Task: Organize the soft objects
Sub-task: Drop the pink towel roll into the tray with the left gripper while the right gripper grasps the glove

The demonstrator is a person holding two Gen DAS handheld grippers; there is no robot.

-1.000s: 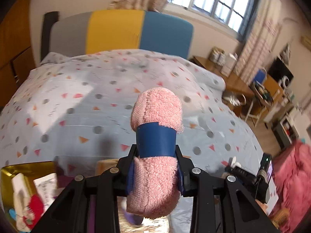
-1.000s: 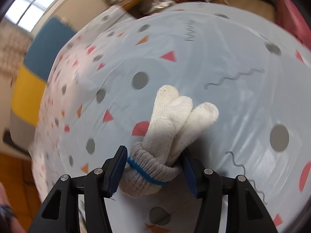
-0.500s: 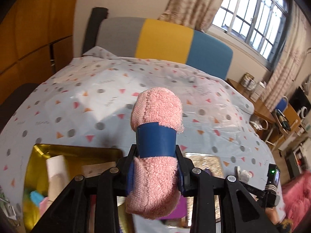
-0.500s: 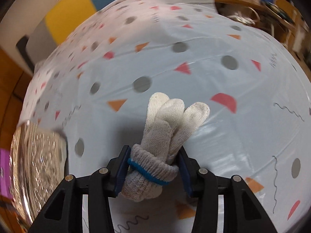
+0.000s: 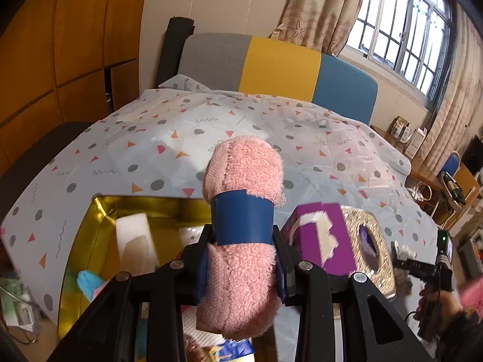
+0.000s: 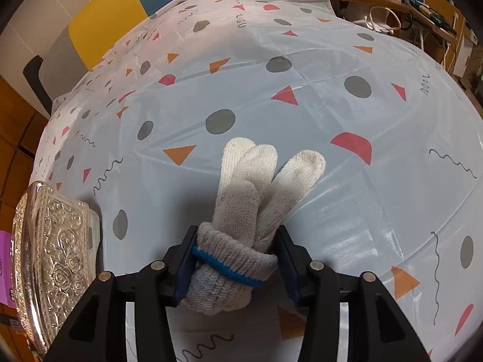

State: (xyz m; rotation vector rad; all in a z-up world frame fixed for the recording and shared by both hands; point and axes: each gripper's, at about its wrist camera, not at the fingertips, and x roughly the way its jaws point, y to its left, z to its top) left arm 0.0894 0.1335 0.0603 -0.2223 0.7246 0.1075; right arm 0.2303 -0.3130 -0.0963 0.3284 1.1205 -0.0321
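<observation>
My left gripper (image 5: 243,235) is shut on a rolled pink towel (image 5: 241,178) bound with a blue band. It holds the towel upright above the near right part of a gold tray (image 5: 99,208). My right gripper (image 6: 236,238) is shut on a bundle of white knit gloves (image 6: 256,175) at its blue-trimmed cuff. The glove fingers stick out over the patterned bed cover (image 6: 347,211). In the left wrist view the right gripper (image 5: 416,264) shows at the far right, with a hand below it.
The gold tray holds white packets (image 5: 132,235) and small coloured items. Right of it stands an ornate silver box (image 5: 362,220) with a purple box (image 5: 314,226) against it. The silver box (image 6: 54,259) sits at the left in the right wrist view. Desks and chairs stand beyond the bed.
The left gripper swung with the towel toward the gold tray, which now fills the lower left. The right gripper rolled, its jaws narrowed on the gloves, and the silver box came into view.
</observation>
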